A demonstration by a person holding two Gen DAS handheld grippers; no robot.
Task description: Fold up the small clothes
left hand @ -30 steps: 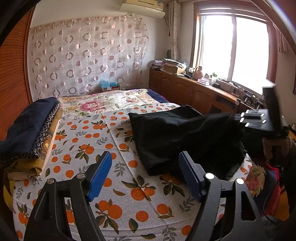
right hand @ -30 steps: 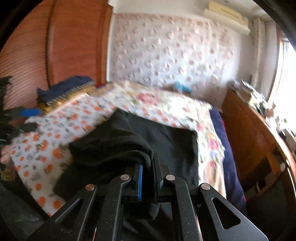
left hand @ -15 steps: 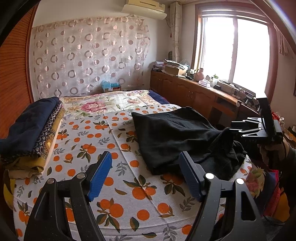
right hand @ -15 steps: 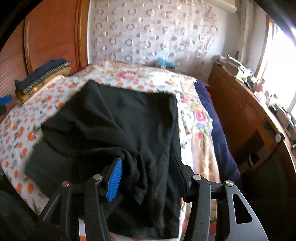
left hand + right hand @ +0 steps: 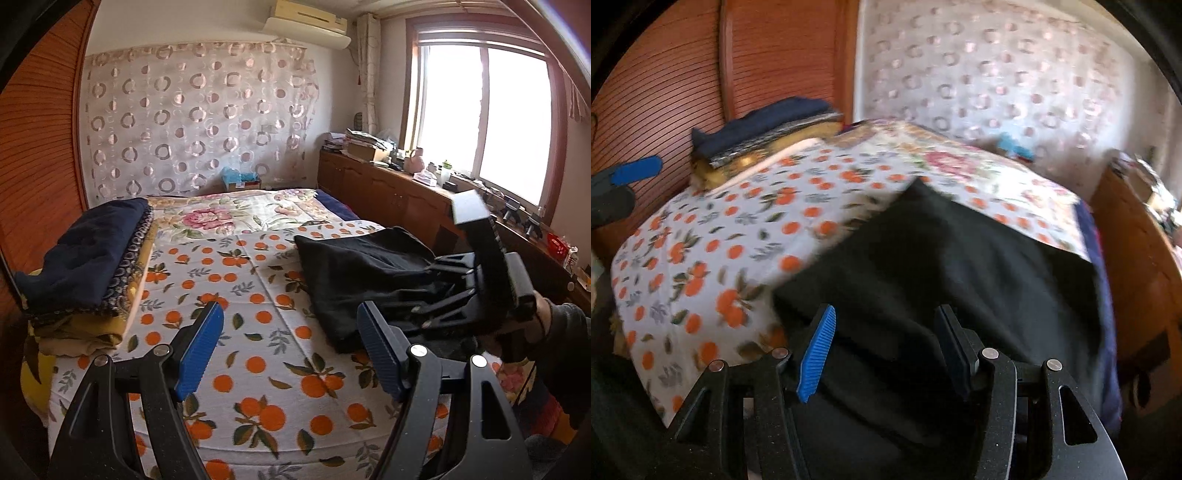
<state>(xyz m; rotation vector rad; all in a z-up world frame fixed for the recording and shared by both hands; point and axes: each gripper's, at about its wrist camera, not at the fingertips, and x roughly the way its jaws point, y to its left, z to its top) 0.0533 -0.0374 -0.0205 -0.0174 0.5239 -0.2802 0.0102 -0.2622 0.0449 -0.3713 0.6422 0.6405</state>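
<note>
Black garment (image 5: 960, 266) lies rumpled on our bed's orange-print sheet (image 5: 258, 369), near edge | left gripper (image 5: 290, 349) wide open, empty | right gripper (image 5: 882, 347) opening over cloth, gripping nothing | we judge it soft, light, floppy; pinch a corner or hem.

Black gripper (image 5: 884, 350) frames — blue ribbed pads (image 5: 817, 354)

The left tongs (image 5: 290, 349) hang wide apart over the orange-print sheet (image 5: 258, 325) on the bed, nothing between their blue pads (image 5: 199, 350). To the right, a black garment (image 5: 369, 273) lies rumpled on the sheet near the bed's edge. The right tongs (image 5: 443, 288), held in a dark-sleeved hand (image 5: 543, 317), reach over the garment. A stack of folded clothes (image 5: 92, 266) sits at the left.
</note>
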